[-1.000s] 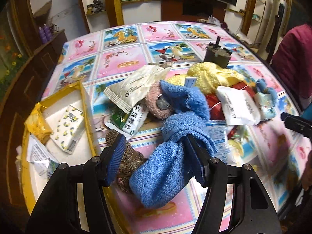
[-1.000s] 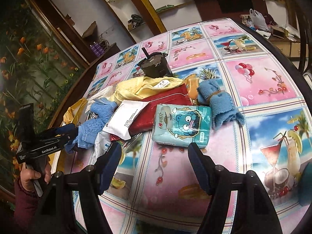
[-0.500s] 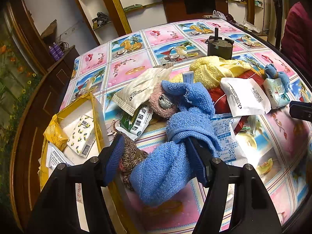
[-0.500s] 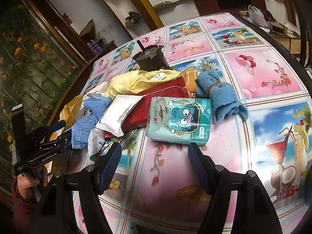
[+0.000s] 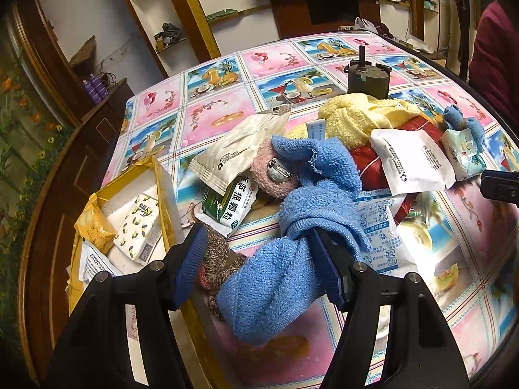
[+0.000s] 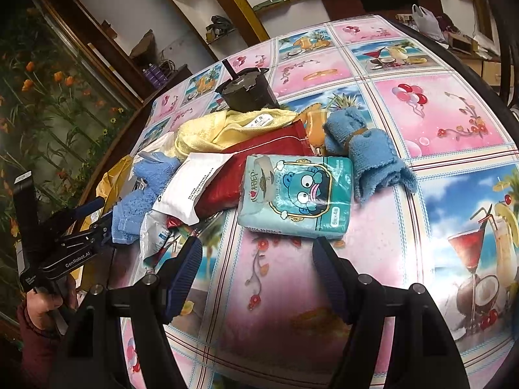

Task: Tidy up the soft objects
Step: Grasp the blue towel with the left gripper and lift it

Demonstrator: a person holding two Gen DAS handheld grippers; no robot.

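Blue terry towel (image 5: 275, 278) sits between my left gripper (image 5: 256, 265) pads beside a brown knit piece (image 5: 215, 259), just right of the yellow box (image 5: 159, 181); whether the pads truly clamp it, I cannot tell. My right gripper (image 6: 256, 259) hangs released before the tissue pack (image 6: 295, 194). Risk, I judge: the towel's far end lies tangled in the heap, so lifting could drag packets along.

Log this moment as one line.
left gripper: jaws around blue towel and knitted item | right gripper: open, empty, before tissue pack
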